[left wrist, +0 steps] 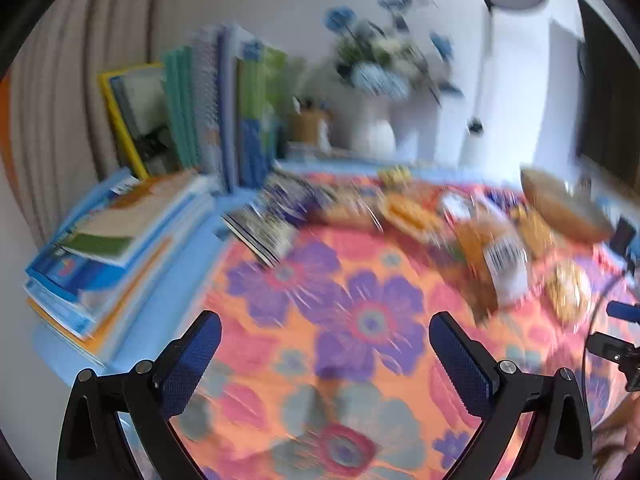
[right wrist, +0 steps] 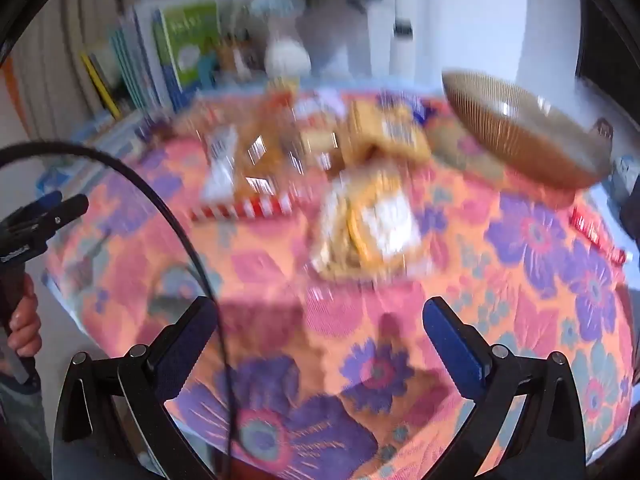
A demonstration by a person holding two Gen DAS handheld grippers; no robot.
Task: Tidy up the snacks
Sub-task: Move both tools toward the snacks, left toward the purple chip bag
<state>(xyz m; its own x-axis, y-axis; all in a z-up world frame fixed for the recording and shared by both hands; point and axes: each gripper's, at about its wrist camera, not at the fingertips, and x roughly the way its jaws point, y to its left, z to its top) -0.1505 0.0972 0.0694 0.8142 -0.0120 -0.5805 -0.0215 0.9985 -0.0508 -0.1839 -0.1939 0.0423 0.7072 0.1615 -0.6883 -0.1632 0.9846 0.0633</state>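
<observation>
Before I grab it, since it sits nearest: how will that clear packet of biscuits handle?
The biscuit packet looks like thin, glossy film, so probably crinkly and slippery. It lies flat, so it is unlikely to roll. Its contents look brittle; squeeze gently.

Bare floral cloth (right wrist: 540, 320) between and just ahead of both sets of jaws: free passage. Farther ahead, blocked by snack packets (right wrist: 368, 224); ribbed bowl (right wrist: 520, 136) ahead-right; stacked books (left wrist: 112, 248) left.

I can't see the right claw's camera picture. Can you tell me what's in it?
The open, empty right claw hangs over a flowery tablecloth. Blurry snack packets lie ahead, with a brown ribbed bowl on the right.
</observation>
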